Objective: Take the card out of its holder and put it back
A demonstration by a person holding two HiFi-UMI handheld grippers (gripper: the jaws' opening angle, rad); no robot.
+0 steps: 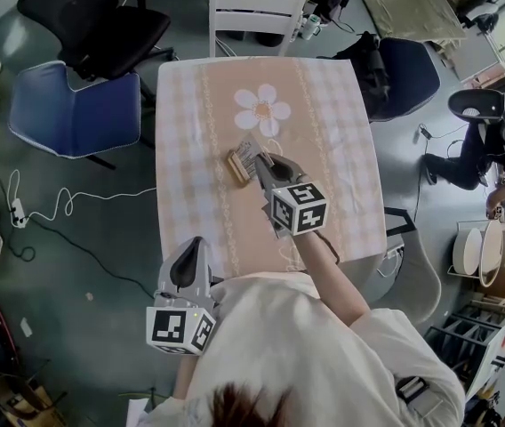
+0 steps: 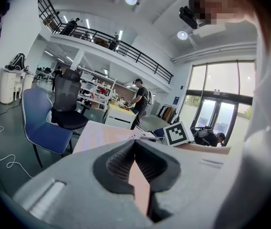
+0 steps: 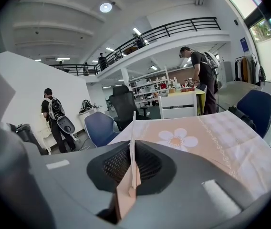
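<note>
Nearest in, at about 7 o'clock, the left gripper [image 1: 194, 249] sits over the near-left corner of the worktop [image 1: 332, 149]. Its jaws are pressed together with nothing in them, and there's bare cloth all around.

Past that, near the middle, the right gripper [image 1: 260, 160] has its jaws clamped on the one thin white card [image 1: 249, 151]. In the right gripper view the card shows edge-on and upright. It's right at the single small wooden block holder [image 1: 236, 169], but I honestly can't tell if its bottom edge is in the slot or just above it. Plenty of open cloth on every side of the holder.

The cloth is pink-and-white checked fabric with one big white flower print [image 1: 262, 109] at 12 o'clock of the holder.

Beyond the far edge I count one white slatted chair [image 1: 257, 12] at 12, one blue seat [image 1: 75, 109] at 10 and one black office chair [image 1: 92, 16] at 11.
</note>
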